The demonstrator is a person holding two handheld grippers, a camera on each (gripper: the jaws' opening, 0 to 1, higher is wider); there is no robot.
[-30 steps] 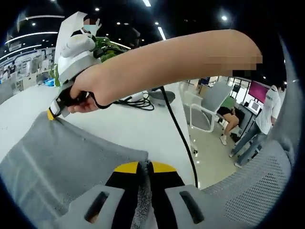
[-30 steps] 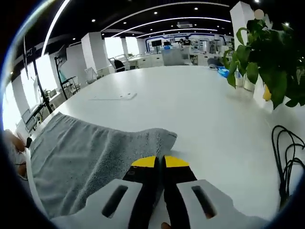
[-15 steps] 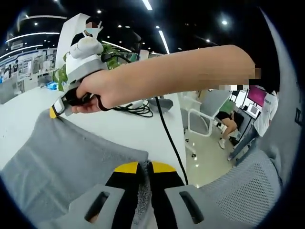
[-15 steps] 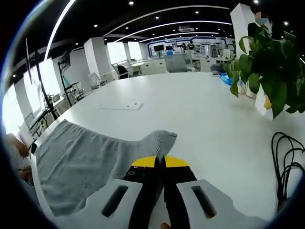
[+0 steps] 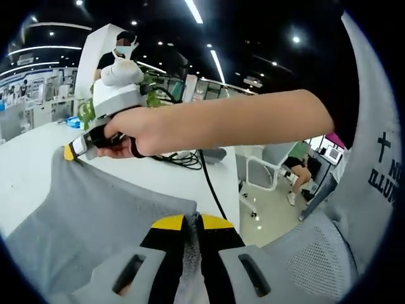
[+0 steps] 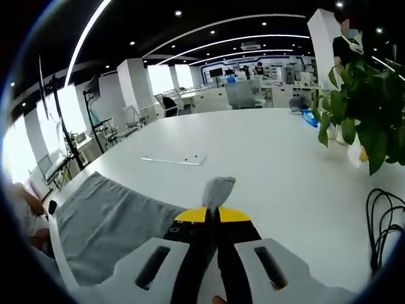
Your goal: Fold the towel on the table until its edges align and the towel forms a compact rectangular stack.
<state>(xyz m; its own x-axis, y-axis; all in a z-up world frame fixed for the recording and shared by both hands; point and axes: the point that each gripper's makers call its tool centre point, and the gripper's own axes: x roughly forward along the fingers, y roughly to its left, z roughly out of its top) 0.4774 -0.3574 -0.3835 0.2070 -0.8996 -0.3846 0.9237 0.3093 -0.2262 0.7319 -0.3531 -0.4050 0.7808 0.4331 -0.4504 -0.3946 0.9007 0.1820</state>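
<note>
A grey towel (image 5: 88, 209) hangs stretched between both grippers above the white table (image 5: 25, 136). My left gripper (image 5: 192, 220) is shut on one corner, with cloth pinched between its yellow-tipped jaws. Across the left gripper view, a bare arm holds my right gripper (image 5: 71, 151), shut on the far corner. In the right gripper view, my right gripper (image 6: 212, 214) pinches the towel (image 6: 114, 218), and a small flap of cloth stands up just beyond the tips. The towel slopes away to the left toward a hand (image 6: 25, 202) at the table edge.
A potted plant (image 6: 367, 107) and a coiled black cable (image 6: 380, 215) lie to the right on the table (image 6: 266, 145). A flat white strip (image 6: 174, 159) rests mid-table. Beyond the table edge stand office chairs (image 5: 266, 164) and people.
Both grippers have risen, still shut on the towel. The cloth has come up off the table and pulled tauter. The corner at the right gripper has narrowed into an upright flap.
</note>
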